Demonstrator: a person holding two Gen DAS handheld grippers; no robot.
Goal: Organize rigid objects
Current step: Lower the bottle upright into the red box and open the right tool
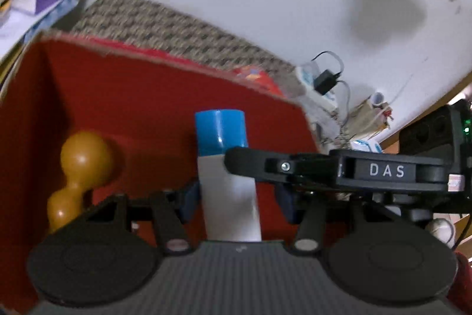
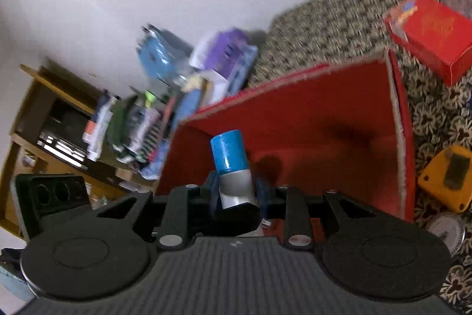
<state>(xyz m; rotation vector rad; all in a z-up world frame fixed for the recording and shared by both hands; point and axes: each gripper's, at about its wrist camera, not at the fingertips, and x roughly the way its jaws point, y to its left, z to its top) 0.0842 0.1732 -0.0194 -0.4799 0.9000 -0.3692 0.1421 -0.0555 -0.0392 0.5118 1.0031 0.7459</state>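
The right tool (image 2: 236, 195) clamps the blue-capped tube (image 2: 228, 155) upright.

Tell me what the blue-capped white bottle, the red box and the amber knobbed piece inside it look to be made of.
Blue-capped white bottle: probably plastic, with a glossy highlight on the cap. Red box: likely cardboard, matte red inside, with a pale raw edge along the rim. Amber knobbed piece: seemingly lacquered wood or glossy plastic; the shine leaves it open.
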